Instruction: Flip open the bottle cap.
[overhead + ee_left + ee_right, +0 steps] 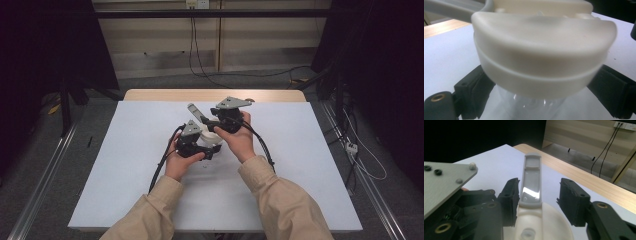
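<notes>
A: What's in view besides the job itself?

B: Worktop (125,165) covered by a white sheet, bare wood strip (150,94) showing along the far edge. Same strip shows in the right gripper view, running diagonally.

A: Behind it?

B: Pale panelled wall (160,45) with a socket (196,4) at the top. Two black cables (192,47) drop from it to the grey floor (102,120) and run off to the right.

A: Sides?

B: Black curtains (45,50) both sides. Metal rail (45,170) on the floor at left, another at right. White power strip (351,147) with a white lead on the floor at right, well apart from the worktop.
</notes>
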The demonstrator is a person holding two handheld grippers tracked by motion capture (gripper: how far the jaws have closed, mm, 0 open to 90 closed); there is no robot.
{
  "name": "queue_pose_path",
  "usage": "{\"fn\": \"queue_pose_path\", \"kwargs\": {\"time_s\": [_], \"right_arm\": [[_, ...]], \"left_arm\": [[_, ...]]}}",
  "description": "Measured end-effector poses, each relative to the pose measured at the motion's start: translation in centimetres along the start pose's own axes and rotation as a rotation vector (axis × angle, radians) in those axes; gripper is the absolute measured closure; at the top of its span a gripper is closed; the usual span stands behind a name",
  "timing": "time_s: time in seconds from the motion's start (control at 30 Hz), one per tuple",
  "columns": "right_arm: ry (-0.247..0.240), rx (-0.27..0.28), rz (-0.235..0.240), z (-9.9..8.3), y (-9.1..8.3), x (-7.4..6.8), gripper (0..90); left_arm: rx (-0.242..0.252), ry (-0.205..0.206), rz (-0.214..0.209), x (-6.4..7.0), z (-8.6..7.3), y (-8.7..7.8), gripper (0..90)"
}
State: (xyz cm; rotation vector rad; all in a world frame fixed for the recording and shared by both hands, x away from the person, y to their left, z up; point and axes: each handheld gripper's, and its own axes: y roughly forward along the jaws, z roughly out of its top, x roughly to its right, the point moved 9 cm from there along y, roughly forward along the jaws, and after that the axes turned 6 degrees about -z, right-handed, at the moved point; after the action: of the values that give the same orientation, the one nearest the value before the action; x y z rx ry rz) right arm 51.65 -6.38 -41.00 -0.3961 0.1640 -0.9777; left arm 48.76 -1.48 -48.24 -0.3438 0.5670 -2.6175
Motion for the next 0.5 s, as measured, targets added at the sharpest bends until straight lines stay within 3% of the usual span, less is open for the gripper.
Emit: {"fn": "queue_pose_path", "kwargs": {"time_s": [0.17,0.27,0.4,0.5], "right_arm": [[0.010,0.013,0.020,-0.2,-1.1,-0.1,39.4],[0.006,0.004,0.029,-0.6,-1.8,-0.2,33.2],[0.004,-0.002,0.045,-1.3,-2.6,-0.4,27.8],[0.001,0.005,0.050,-1.6,-3.4,-0.4,26.2]], "left_arm": [[0.001,-0.025,-0.020,0.0,0.0,-0.7,8.3],[0.029,-0.022,0.007,0.0,-0.2,-1.4,12.0],[0.005,-0.035,0.002,-0.1,-0.8,-1.8,9.4],[-0.010,-0.019,0.001,0.0,-0.8,-2.3,8.0]]}}
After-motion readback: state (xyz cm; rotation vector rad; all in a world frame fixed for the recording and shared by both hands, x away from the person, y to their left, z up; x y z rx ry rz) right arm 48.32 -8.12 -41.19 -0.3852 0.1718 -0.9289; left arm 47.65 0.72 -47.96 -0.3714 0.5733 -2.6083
